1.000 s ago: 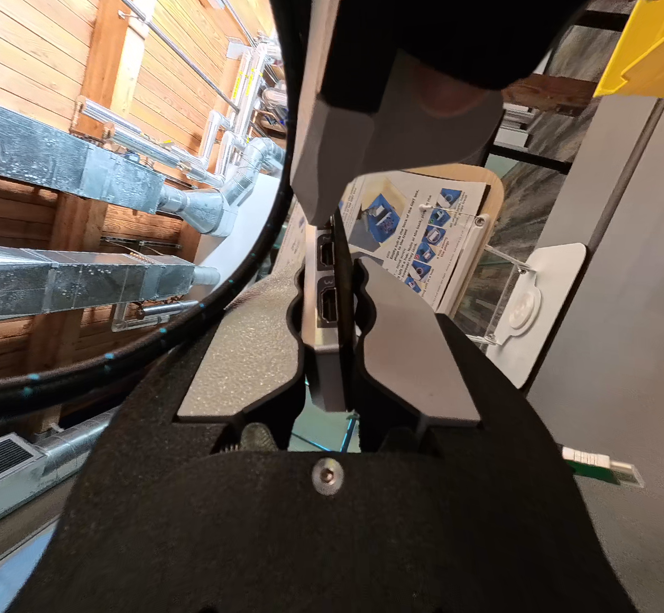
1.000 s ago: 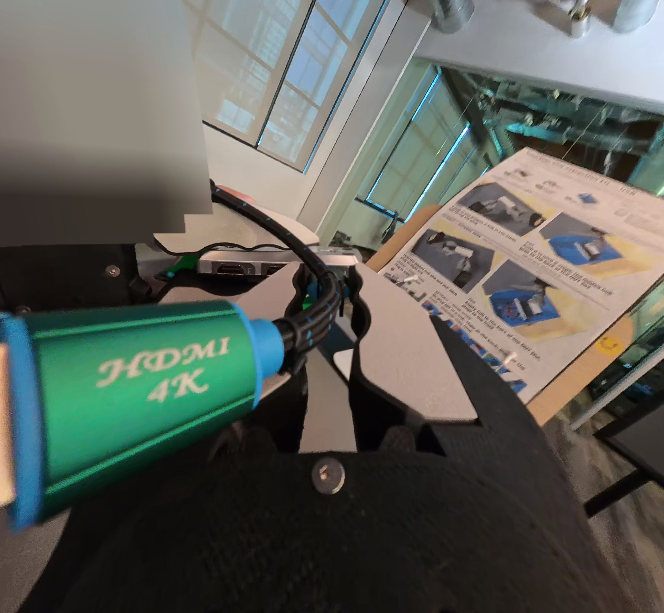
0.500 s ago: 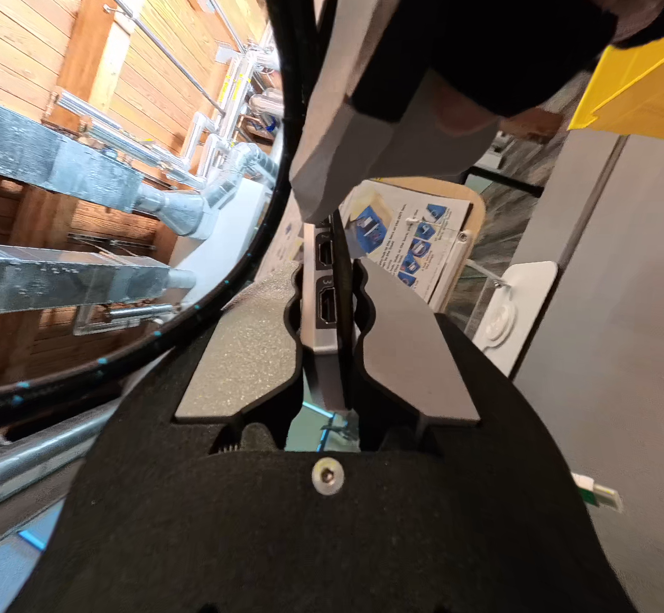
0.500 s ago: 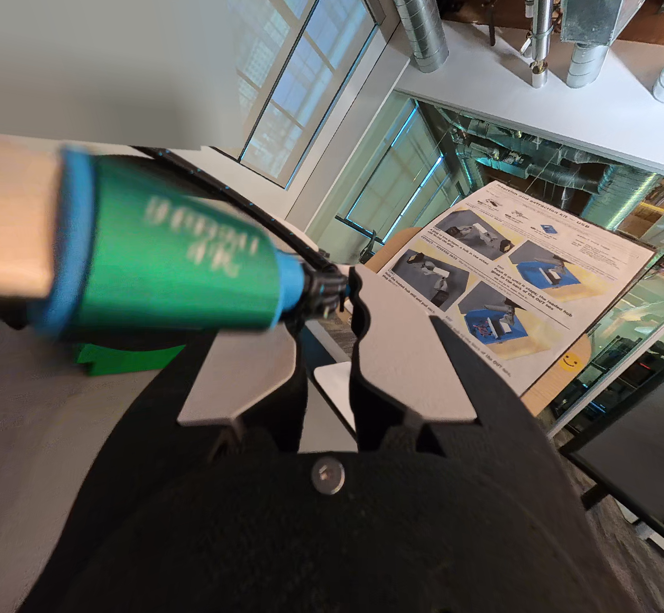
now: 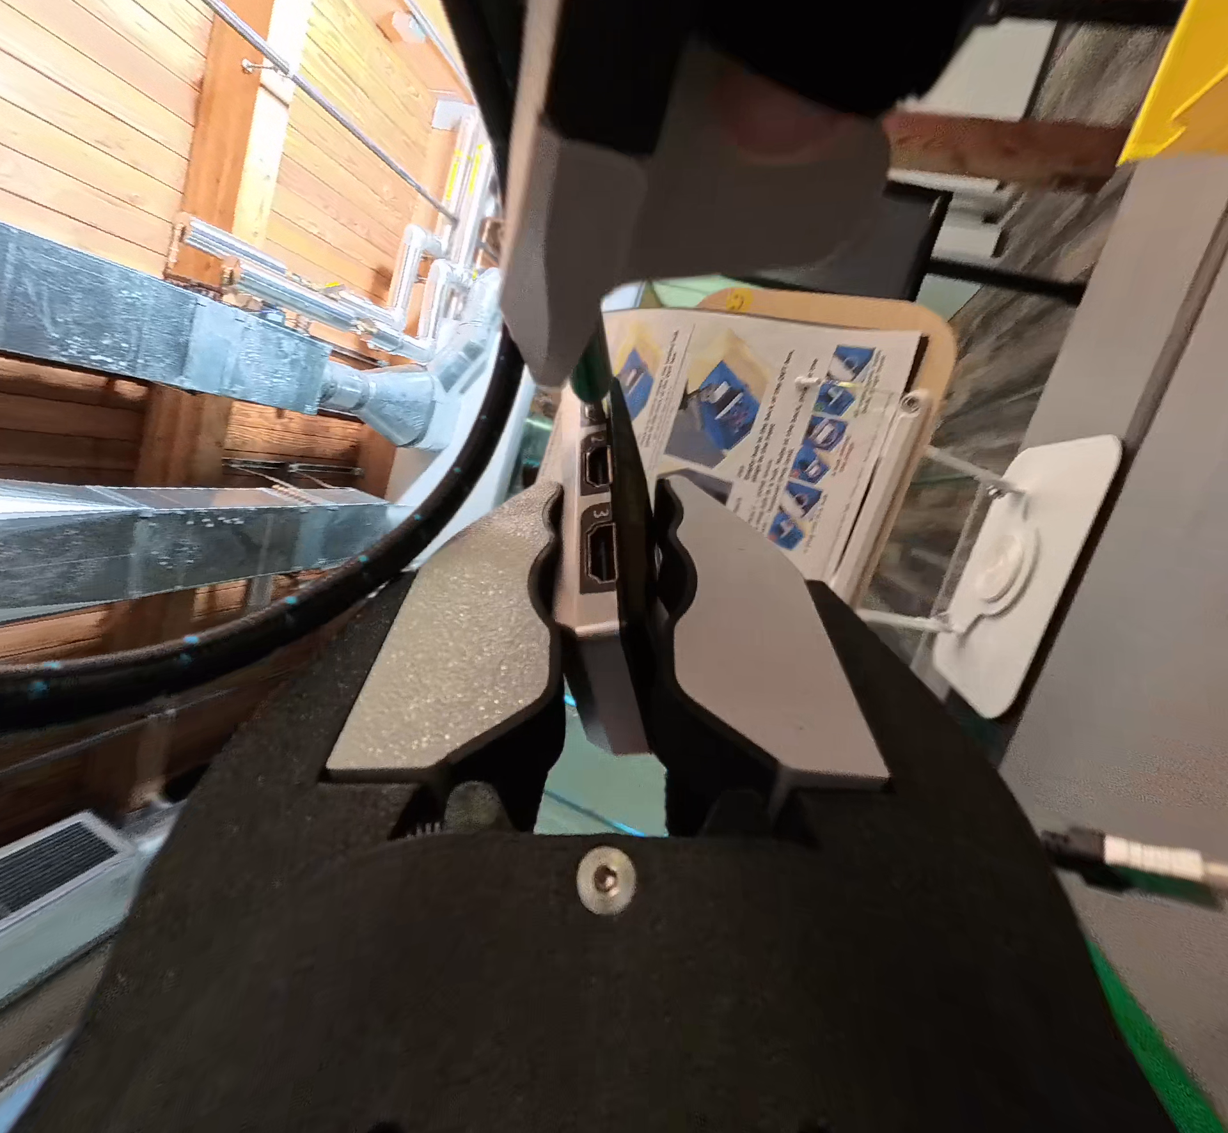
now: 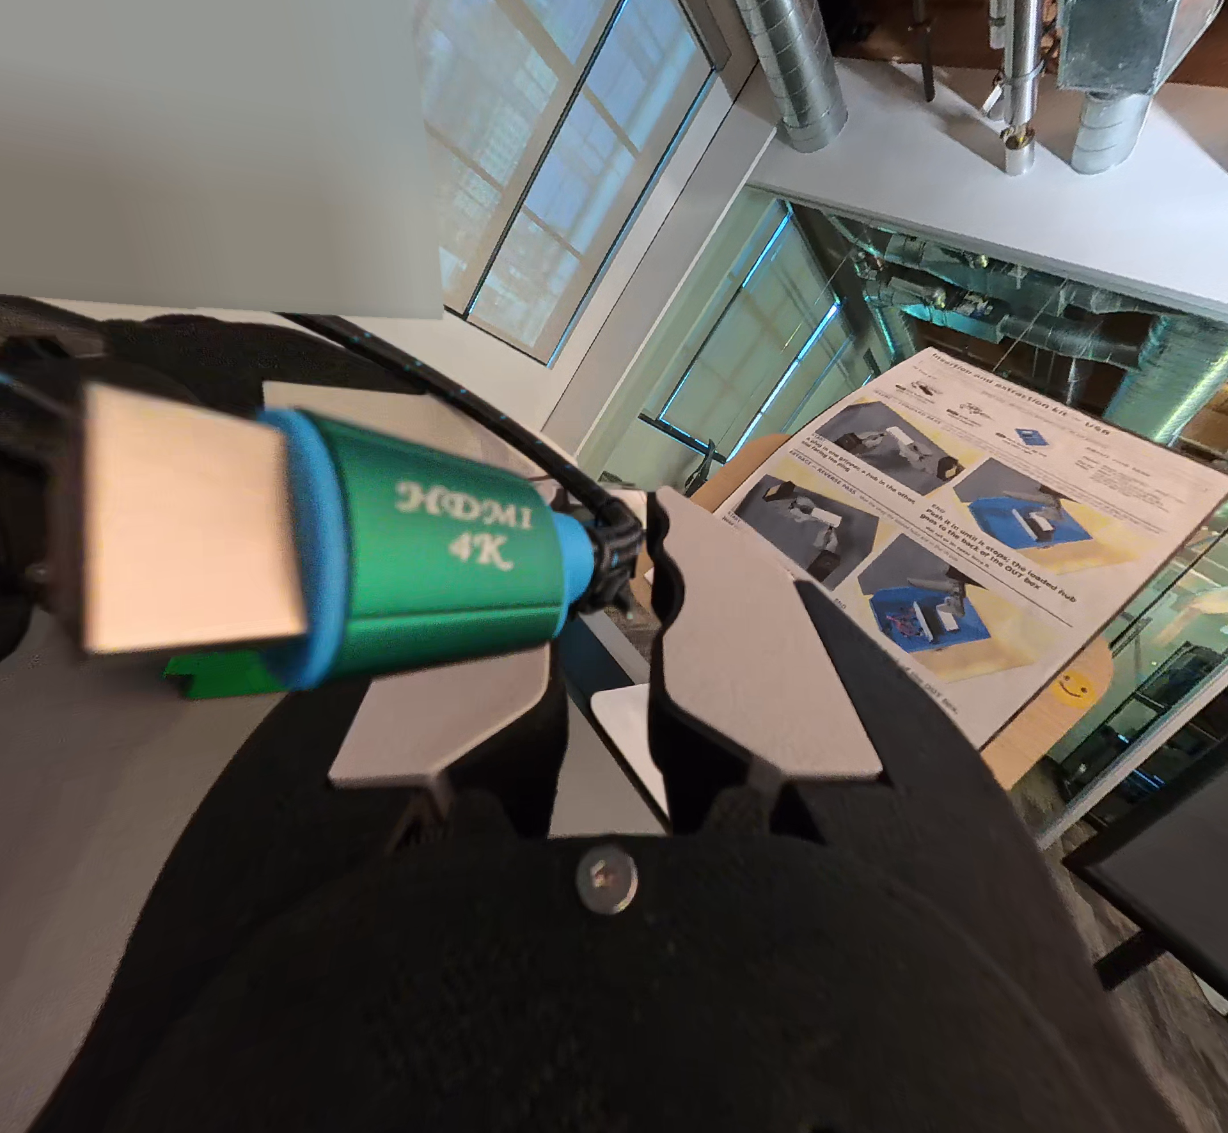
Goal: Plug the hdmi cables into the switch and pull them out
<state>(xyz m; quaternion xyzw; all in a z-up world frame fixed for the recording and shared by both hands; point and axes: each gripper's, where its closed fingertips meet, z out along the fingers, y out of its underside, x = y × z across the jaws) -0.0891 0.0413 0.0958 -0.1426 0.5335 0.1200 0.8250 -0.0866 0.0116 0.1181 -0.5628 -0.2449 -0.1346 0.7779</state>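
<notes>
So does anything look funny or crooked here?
A little. The right gripper pinches the braided cable just behind the green HDMI plug, so the plug sticks out sideways, not along the fingers. The left gripper holds the silver switch on its edge. Nothing looks broken.

Left gripper point(image 5: 608, 543) clamped on silver switch point(image 5: 591, 609), held edge-on, ports facing camera. Two empty ports visible on switch face. Right gripper point(image 5: 565, 277) above switch, tip at switch's top end beside green plug point(image 5: 588, 380). Black braided cable point(image 5: 372, 576) arcs left of switch. Instruction sheet point(image 5: 784, 423) on stand right of switch. Another green plug point(image 5: 1143, 868) lower right of switch.
</notes>
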